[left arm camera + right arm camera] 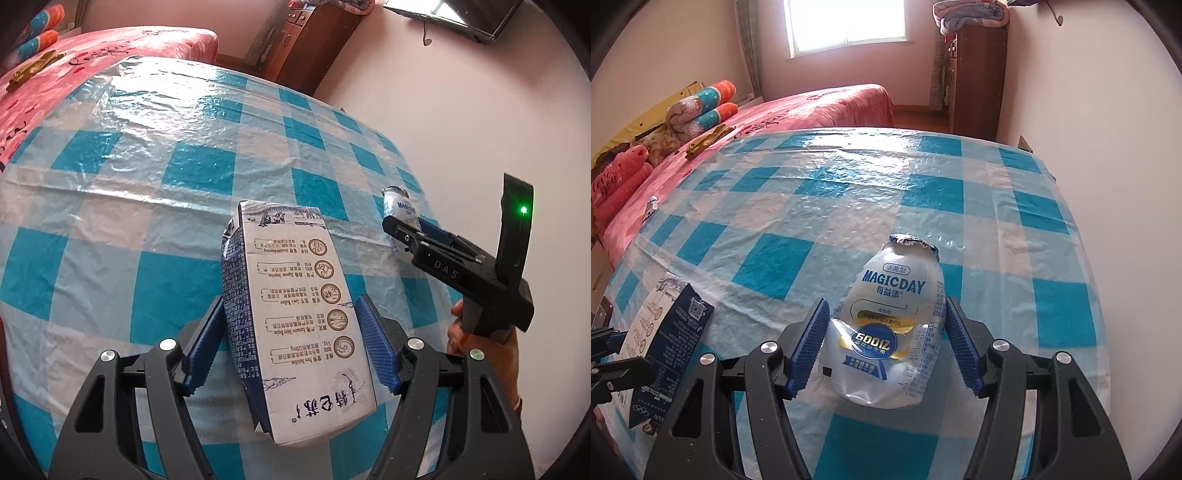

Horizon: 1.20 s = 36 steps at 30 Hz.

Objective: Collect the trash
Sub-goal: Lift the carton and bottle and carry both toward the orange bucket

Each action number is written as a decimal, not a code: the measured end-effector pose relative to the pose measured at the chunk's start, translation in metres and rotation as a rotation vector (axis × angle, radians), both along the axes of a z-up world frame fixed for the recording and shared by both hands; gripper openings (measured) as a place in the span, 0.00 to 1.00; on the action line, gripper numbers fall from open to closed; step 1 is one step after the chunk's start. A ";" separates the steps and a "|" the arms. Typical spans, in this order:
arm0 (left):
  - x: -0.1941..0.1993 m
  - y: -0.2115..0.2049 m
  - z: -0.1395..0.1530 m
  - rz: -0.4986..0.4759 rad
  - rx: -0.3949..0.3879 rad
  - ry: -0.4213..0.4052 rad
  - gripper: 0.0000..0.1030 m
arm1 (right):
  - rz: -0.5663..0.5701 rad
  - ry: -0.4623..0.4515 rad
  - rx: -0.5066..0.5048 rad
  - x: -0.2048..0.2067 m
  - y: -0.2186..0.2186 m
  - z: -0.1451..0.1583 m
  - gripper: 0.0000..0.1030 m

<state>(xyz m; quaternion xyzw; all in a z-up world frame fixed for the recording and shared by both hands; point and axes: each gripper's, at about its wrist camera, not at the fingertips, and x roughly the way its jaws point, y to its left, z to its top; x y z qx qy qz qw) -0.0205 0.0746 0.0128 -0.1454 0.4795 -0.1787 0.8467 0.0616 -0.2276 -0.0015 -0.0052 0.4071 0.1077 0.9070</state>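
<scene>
The left gripper [291,328] is clamped on the milk carton [295,317], the right gripper [886,347] on the crushed yogurt bottle [890,325], at the carton's 2 o'clock, both above the checked tablecloth [147,184]. Squeeze gently and carry both level.

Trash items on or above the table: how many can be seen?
2. The carton sits between the left claw pads. The crushed bottle sits between the right claw pads. More may lie outside both views.

A table [1052,258] wears a checked plastic cloth [155,192] (blue, wrinkled).
</scene>
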 end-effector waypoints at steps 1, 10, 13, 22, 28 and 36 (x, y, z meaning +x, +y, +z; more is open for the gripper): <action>-0.002 0.001 0.000 -0.004 -0.006 -0.001 0.69 | -0.003 -0.001 0.001 -0.002 0.001 0.000 0.62; -0.020 0.012 0.008 -0.023 -0.047 -0.025 0.68 | -0.018 0.023 0.080 -0.028 0.004 0.006 0.62; -0.026 0.015 0.008 -0.028 -0.049 -0.022 0.68 | -0.011 0.033 0.100 -0.039 0.008 0.007 0.62; -0.045 0.008 0.000 -0.094 0.047 -0.033 0.68 | 0.023 0.035 0.060 -0.081 0.029 0.013 0.62; -0.051 -0.011 -0.002 -0.134 0.181 -0.095 0.68 | 0.032 0.035 0.035 -0.098 0.037 0.018 0.62; -0.053 -0.006 -0.002 -0.123 0.166 -0.110 0.64 | 0.028 0.035 0.034 -0.114 0.041 0.023 0.62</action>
